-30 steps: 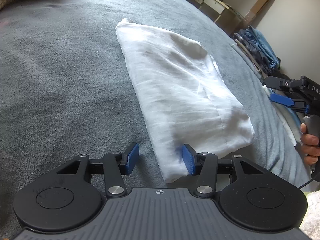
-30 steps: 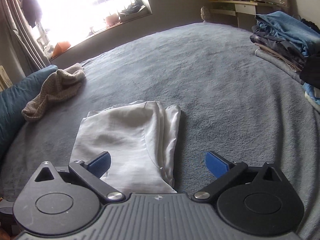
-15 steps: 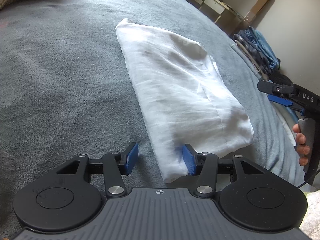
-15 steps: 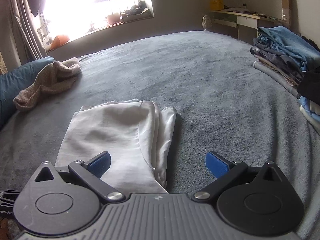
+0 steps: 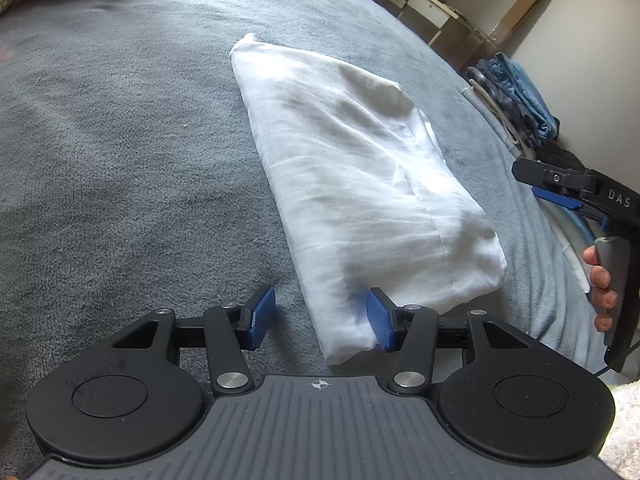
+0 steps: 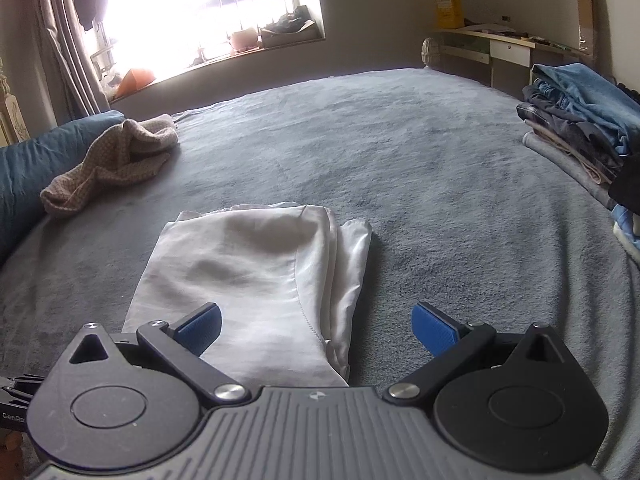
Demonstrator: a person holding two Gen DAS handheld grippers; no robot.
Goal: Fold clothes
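A white garment [image 5: 360, 184] lies folded into a long rectangle on the grey bed cover. My left gripper [image 5: 322, 322] is open at its near corner, with that corner between the blue pads and untouched by the left pad. In the right wrist view the same white garment [image 6: 256, 280] lies below my right gripper [image 6: 318, 322], which is wide open above its near right edge, holding nothing. The right gripper [image 5: 568, 192] also shows at the right edge of the left wrist view, with a hand [image 5: 600, 280] on its grip.
A stack of folded clothes [image 6: 580, 128] sits at the bed's right edge. A crumpled brown knit garment [image 6: 112, 164] lies far left beside a blue pillow [image 6: 36, 160]. A desk [image 6: 504, 48] stands by the far wall. The grey bed cover [image 6: 420, 168] stretches beyond the garment.
The right gripper has lifted and drawn back a little from the garment, its view tilting up toward the window. The left gripper has stayed put.
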